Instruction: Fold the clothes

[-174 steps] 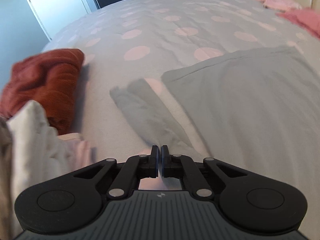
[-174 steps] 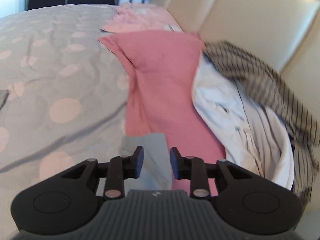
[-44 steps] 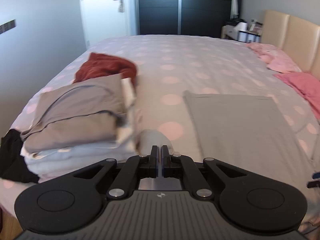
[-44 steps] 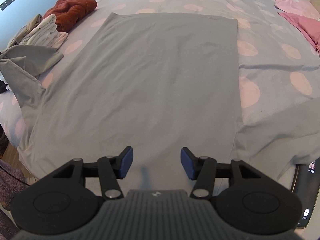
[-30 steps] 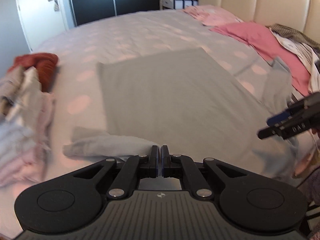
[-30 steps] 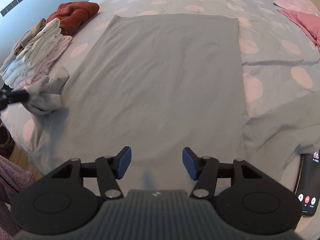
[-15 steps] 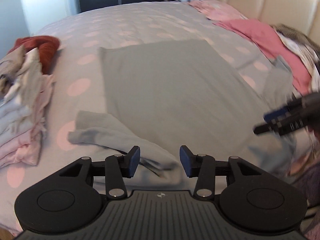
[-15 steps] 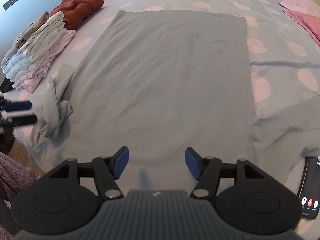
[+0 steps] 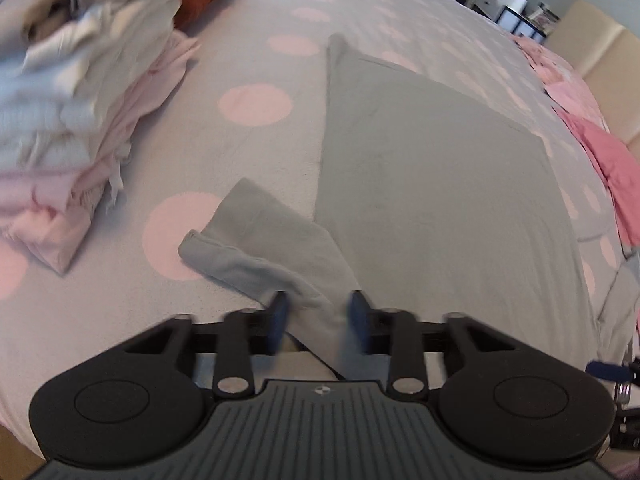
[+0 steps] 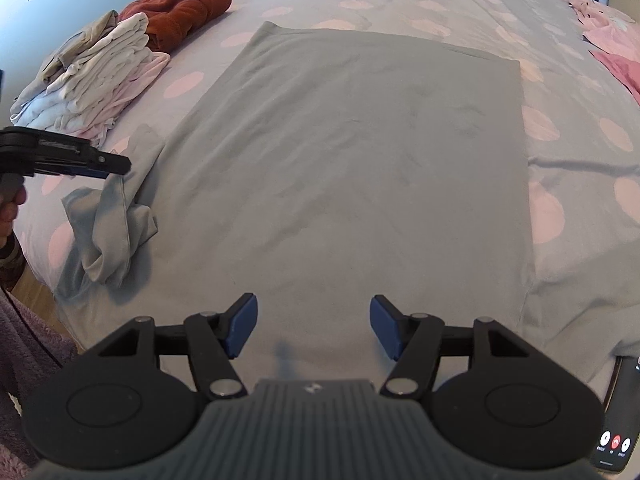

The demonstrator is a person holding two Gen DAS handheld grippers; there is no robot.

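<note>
A grey T-shirt (image 10: 360,152) lies flat on the spotted bed; it also shows in the left wrist view (image 9: 432,184). Its left sleeve (image 9: 264,252) lies crumpled at the bed's near edge, also seen in the right wrist view (image 10: 108,232). My left gripper (image 9: 318,320) is open, with its fingers on either side of the sleeve's near end. From the right wrist view the left gripper (image 10: 108,168) hovers just above the sleeve. My right gripper (image 10: 314,326) is open wide and empty over the shirt's near hem.
A stack of folded clothes (image 10: 92,76) sits at the left, with a rust-red garment (image 10: 180,4) behind it. Pink garments (image 9: 600,148) lie at the right. A phone (image 10: 616,420) lies at the bed's near right corner. The bed edge and wooden floor (image 10: 36,292) are at the near left.
My left gripper opened and let go of the sleeve, then swung left and dropped close over it. The sleeve now lies crumpled on the bed. My right gripper stayed open, nearly still.
</note>
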